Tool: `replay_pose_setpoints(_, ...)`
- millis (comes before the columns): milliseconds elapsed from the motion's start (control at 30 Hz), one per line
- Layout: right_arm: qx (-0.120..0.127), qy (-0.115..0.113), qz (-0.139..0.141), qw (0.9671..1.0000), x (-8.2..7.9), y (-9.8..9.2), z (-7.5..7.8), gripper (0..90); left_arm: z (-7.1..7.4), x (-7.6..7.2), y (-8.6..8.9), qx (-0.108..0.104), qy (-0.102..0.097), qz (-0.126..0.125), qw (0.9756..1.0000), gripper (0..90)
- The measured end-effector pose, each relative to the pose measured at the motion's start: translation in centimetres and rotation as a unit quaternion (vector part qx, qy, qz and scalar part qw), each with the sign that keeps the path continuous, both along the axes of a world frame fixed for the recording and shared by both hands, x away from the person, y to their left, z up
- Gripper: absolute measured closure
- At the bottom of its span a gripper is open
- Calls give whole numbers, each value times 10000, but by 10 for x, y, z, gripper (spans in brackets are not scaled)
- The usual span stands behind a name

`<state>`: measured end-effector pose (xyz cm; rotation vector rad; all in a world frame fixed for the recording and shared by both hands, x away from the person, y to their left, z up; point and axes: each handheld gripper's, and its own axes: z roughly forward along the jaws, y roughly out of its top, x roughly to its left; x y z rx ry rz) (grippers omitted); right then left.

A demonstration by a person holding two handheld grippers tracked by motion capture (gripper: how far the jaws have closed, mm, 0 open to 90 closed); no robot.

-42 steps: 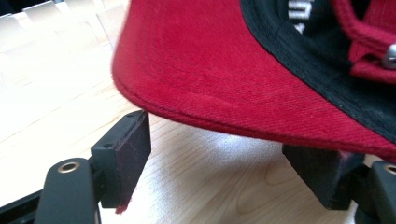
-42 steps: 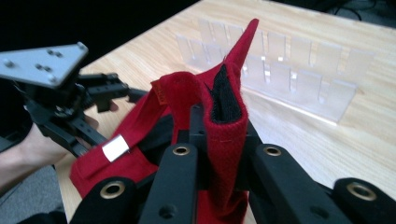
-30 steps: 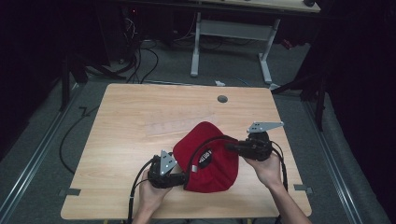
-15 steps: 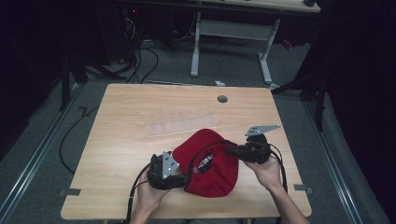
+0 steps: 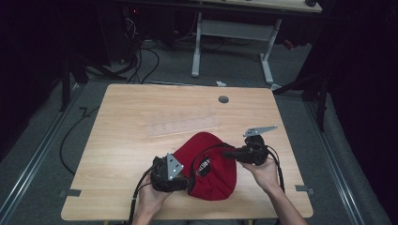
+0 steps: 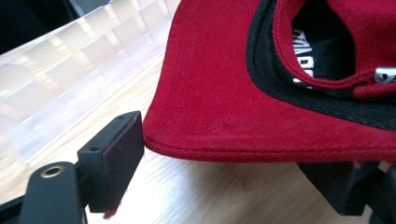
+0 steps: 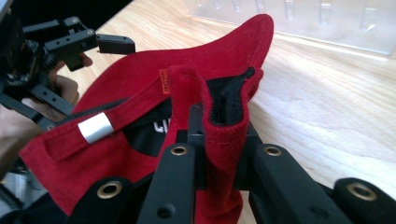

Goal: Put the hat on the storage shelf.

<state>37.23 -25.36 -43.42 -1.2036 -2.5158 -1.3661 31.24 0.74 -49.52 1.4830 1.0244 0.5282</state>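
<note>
High view: red cap lies on the desk between both hand-held grippers, left hand-held gripper at its near-left edge, right hand-held gripper at its right.

Left gripper view: jaws have just been opening and stand wide; the brim lies between them, unpressed.

Right gripper view: jaws are clamped on the cap's rear band. Advised: keep this clamp firm while re-seating the left squarely on the brim.

one red cap, two tongs, one clear tray
</note>
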Motion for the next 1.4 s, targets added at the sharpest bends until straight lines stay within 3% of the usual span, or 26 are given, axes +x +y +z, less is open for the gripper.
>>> replay_pose_setpoints(133, 111, 155, 38, 9998, 4, 0, -4, 826, 2, -2, 2, 57, -24, 39, 10000, 184)
replay_pose_setpoints(300, 159, 211, 50, 9996, 5, -2, -4, 827, 12, -8, 4, -85, -194, -14, 9998, 186)
replay_pose_setpoints(467, -25, 243, 65, 9997, 6, -1, -6, 827, 17, -7, 10, -254, -296, -35, 9992, 182)
replay_pose_setpoints(633, -157, 244, 88, 9995, 6, 1, -5, 827, 14, -5, 10, -190, -223, -26, 9996, 186)
replay_pose_setpoints(667, -318, 193, 128, 9992, 3, 2, -3, 827, 12, 0, 12, -248, -243, 79, 9994, 202)
replay_pose_setpoints(833, -367, 139, 255, 9989, -4, -4, 1, 828, 16, 7, 14, -476, -241, 65, 9986, 215)
replay_pose_setpoints(900, -374, 147, 245, 9989, -5, -7, 1, 828, 16, 3, 9, -303, -408, -58, 9987, 215)
replay_pose_setpoints(967, -363, 129, 248, 9990, -5, -9, 1, 828, 15, 2, 7, -258, -410, -96, 9988, 211)
replay_pose_setpoints(1000, -294, 130, 245, 9992, -6, -12, 2, 829, 12, 1, 6, -81, -389, -117, 9991, 182)
replay_pose_setpoints(1233, -149, 102, 317, 9993, -3, -12, 6, 828, 9, -4, 2, -20, -403, -233, 9989, 147)
replay_pose_setpoints(1400, -39, 111, 267, 9996, 5, -10, 14, 828, 8, -10, -10, 269, -498, -587, 9967, 150)
